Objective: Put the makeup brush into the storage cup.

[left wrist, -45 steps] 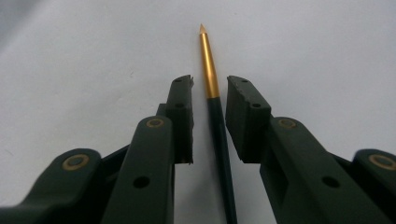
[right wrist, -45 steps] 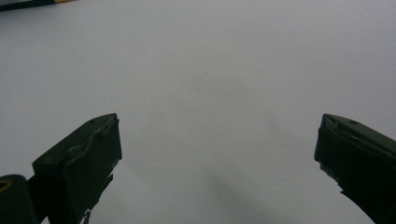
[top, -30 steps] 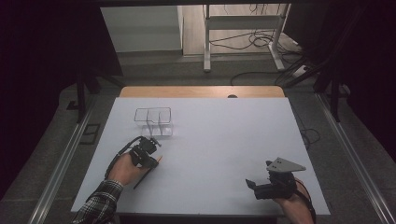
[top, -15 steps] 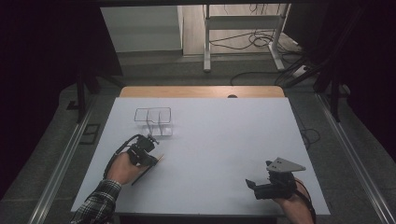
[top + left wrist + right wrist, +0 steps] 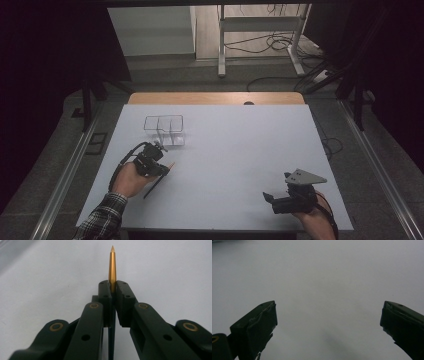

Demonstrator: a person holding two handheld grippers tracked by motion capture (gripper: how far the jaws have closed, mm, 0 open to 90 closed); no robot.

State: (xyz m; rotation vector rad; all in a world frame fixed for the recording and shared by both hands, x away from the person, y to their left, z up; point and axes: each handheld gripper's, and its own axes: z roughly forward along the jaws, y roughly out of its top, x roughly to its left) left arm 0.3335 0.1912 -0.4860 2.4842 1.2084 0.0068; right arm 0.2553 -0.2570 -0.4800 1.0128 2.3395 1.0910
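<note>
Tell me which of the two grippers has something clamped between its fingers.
The left gripper: its fingers pinch a gold-tipped pen. The right gripper is open over the white table.

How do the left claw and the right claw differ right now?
The left claw is shut on a gold-tipped pen; the right claw is open, holding nothing. The left sits near the clear box; the right rests at the table's near right corner. Both have black jaws.
</note>
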